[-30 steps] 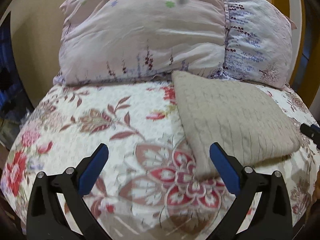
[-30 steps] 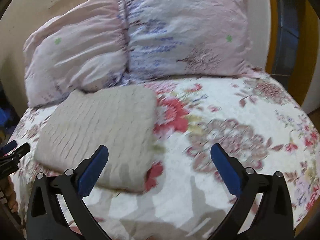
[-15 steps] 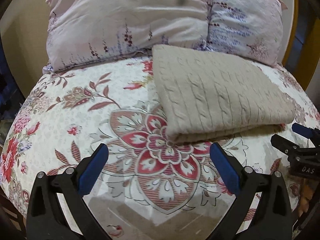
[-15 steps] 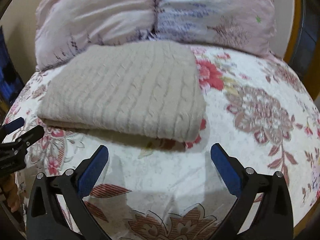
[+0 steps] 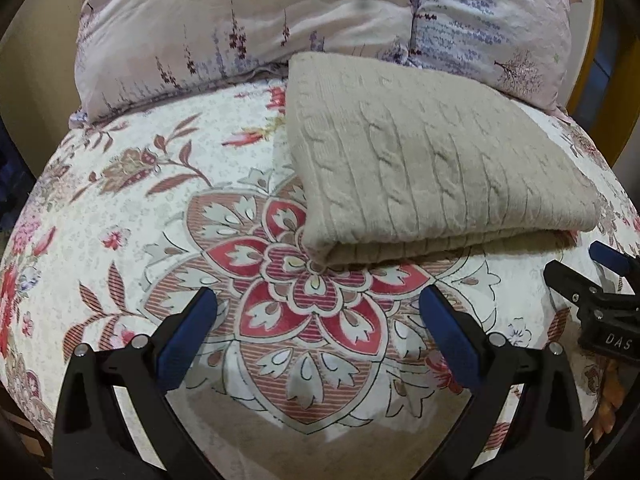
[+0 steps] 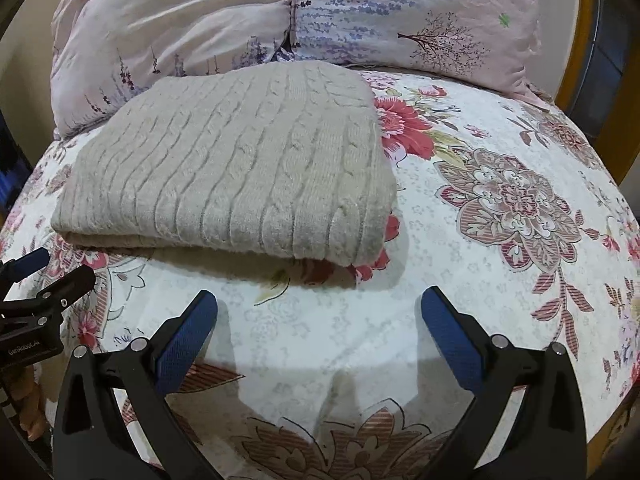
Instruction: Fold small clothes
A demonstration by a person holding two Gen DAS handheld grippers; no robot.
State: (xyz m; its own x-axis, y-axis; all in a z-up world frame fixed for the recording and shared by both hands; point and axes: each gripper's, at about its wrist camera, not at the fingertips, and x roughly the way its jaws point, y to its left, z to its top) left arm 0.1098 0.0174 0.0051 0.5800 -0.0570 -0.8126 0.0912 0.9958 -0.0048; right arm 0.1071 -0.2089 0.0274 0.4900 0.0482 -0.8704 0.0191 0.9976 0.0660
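A beige cable-knit sweater (image 5: 432, 160) lies folded into a thick rectangle on the floral bedspread (image 5: 168, 208), its folded edge facing me. It also shows in the right wrist view (image 6: 240, 160). My left gripper (image 5: 318, 320) is open and empty, a little short of the sweater's near left corner. My right gripper (image 6: 318, 320) is open and empty, just short of the sweater's near right corner. Each gripper shows at the edge of the other's view: the right one (image 5: 592, 276), the left one (image 6: 44, 276).
Two pale floral pillows (image 5: 248, 20) (image 6: 416, 16) stand against the headboard right behind the sweater. The bedspread (image 6: 500, 200) stretches to the right of the sweater. A yellow-orange frame (image 6: 576, 60) and dark panel lie beyond the bed's right side.
Both grippers have drawn back towards the near edge of the bed and stay open. The sweater has not moved and now sits centred ahead of them.
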